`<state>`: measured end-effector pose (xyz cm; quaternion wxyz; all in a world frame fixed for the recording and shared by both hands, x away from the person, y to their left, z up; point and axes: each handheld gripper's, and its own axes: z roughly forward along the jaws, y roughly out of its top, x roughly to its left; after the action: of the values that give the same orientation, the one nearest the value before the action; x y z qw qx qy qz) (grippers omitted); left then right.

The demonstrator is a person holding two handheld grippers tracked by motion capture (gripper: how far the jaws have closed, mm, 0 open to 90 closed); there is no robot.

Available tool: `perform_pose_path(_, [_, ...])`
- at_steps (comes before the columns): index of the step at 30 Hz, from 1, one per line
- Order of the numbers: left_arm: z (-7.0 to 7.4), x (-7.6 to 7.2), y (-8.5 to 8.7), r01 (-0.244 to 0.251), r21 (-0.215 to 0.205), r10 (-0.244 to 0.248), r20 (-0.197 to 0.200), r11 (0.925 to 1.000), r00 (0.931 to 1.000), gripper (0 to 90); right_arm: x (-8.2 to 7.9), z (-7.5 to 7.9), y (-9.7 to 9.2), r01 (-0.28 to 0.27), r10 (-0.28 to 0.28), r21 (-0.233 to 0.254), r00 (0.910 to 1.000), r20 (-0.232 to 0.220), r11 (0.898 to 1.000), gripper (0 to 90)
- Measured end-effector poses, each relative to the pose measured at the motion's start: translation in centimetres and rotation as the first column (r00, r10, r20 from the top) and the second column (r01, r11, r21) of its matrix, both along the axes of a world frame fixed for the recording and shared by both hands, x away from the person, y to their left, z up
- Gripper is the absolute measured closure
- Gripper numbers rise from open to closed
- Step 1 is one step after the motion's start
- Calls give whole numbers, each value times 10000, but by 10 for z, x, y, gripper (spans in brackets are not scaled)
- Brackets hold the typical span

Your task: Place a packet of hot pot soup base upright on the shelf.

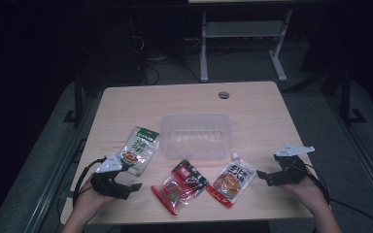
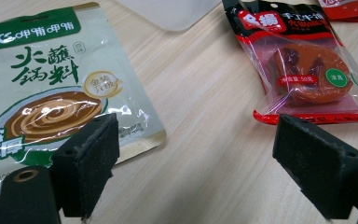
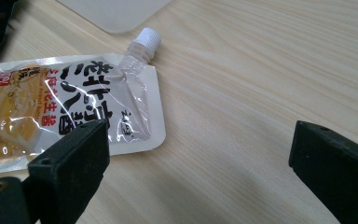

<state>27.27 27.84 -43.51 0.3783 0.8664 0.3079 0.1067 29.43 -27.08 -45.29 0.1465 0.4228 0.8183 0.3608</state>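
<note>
Both jaws gape on each gripper, holding nothing. Left gripper [image 1: 137, 186] sits beside the green pouch [image 1: 139, 150] (flat on the counter [image 1: 257, 104]); right gripper [image 1: 259, 175] nears the spouted pouch [image 1: 232, 178].

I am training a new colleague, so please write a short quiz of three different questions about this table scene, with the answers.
1. True or false: the left gripper holds the green-topped sauce packet.
2. Which item lies nearest the right gripper?
A. the red packet
B. the spouted pouch
C. the clear plastic container
3. How many food packets lie on the wooden table, and is any inside the container?

Key
1. False: its fingers stand apart with nothing between them.
2. B.
3. Three; none is inside the container.
</note>
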Motion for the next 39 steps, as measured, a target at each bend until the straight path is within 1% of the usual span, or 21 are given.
perform_pose_path(1, [0, 0, 0, -6, -35, 6, -24, 10000, 10000, 147, 0, 0, 0, 4, -4, 18, 10000, -5, 10000, 47])
perform_pose_path(2, [0, -1, -1, -63, -156, 62, -76, 9999, 10000, 151, 0, 0, -1, 8, -8, 75, 10000, -17, 10000, 47])
perform_pose_path(6, [0, -2, -4, 34, -196, -38, -203, 9998, 9998, 178, 0, 0, -1, -12, 12, 141, 10000, -44, 9999, 49])
perform_pose_path(7, [1, -2, -4, 170, -121, -172, -201, 9998, 9997, 200, 1, 0, -2, -19, 20, 140, 10000, -77, 9999, 49])
perform_pose_path(8, [2, -3, -6, 113, -283, -121, -279, 9995, 9995, 209, 1, 0, -2, -29, 31, 178, 9999, -105, 9998, 50])
perform_pose_path(10, [3, -4, -8, 176, -328, -187, -316, 9993, 9993, 238, 2, -1, -2, -57, 59, 193, 9999, -140, 9998, 50])
perform_pose_path(12, [6, -6, -10, 234, -468, -252, -365, 9986, 9990, 292, 2, -2, -2, -69, 72, 255, 9999, -119, 9997, 50])
perform_pose_path(14, [8, -8, -13, 304, -719, -332, -386, 9969, 9987, 396, 1, -2, -2, 13, -6, 280, 9997, -245, 9996, 50])
perform_pose_path(15, [10, -9, -15, 399, -754, -435, -468, 9964, 9980, 436, 2, -1, -3, 2, 2, 232, 9999, -160, 9997, 50])
perform_pose_path(16, [11, -10, -17, 477, -825, -519, -496, 9955, 9974, 509, 1, -1, -3, 47, -44, 206, 9999, -133, 9998, 51])
perform_pose_path(18, [13, -10, -19, 578, -982, -632, -531, 9935, 9966, 610, 1, 1, -2, 107, -105, 242, 9999, -71, 9997, 52])
perform_pose_path(19, [14, -11, -21, 653, -1041, -722, -634, 9924, 9954, 678, 0, 1, -2, 142, -138, 286, 9998, -143, 9995, 52])
perform_pose_path(20, [14, -11, -22, 699, -1062, -779, -738, 9919, 9942, 726, 0, 2, -1, 138, -135, 270, 9998, -126, 9995, 54])
perform_pose_path(21, [15, -12, -25, 777, -1097, -863, -755, 9909, 9934, 774, 0, 1, -1, 136, -134, 283, 9999, -58, 9995, 54])
perform_pose_path(24, [17, -15, -30, 1063, -1389, -1197, -918, 9846, 9886, 890, 0, 0, 2, 63, -60, 218, 9999, -121, 9997, 54])
perform_pose_path(27, [18, -17, -38, 1255, -1459, -1408, -997, 9813, 9850, 897, 0, 0, 3, 14, -11, 213, 9999, -159, 9998, 54])
perform_pose_path(28, [17, -17, -40, 1388, -1410, -1536, -1000, 9802, 9831, 897, 0, 0, 2, 32, -29, 207, 9999, -149, 9998, 54])
perform_pose_path(30, [16, -18, -45, 1452, -1602, -1634, -1076, 9764, 9807, 897, 0, 0, 2, 82, -78, 268, 9999, -132, 9996, 54])
perform_pose_path(32, [15, -20, -52, 1569, -1643, -1768, -1144, 9738, 9776, 898, 0, 0, 2, 81, -77, 256, 9999, -126, 9996, 55])
perform_pose_path(37, [8, -24, -69, 2035, -1598, -2259, -1374, 9660, 9644, 897, 1, -1, 1, 123, -120, 246, 9998, -133, 9996, 55])
perform_pose_path(39, [6, -25, -77, 2187, -1669, -2436, -1471, 9614, 9586, 898, 2, -2, 2, 101, -98, 207, 9999, -128, 9997, 55])
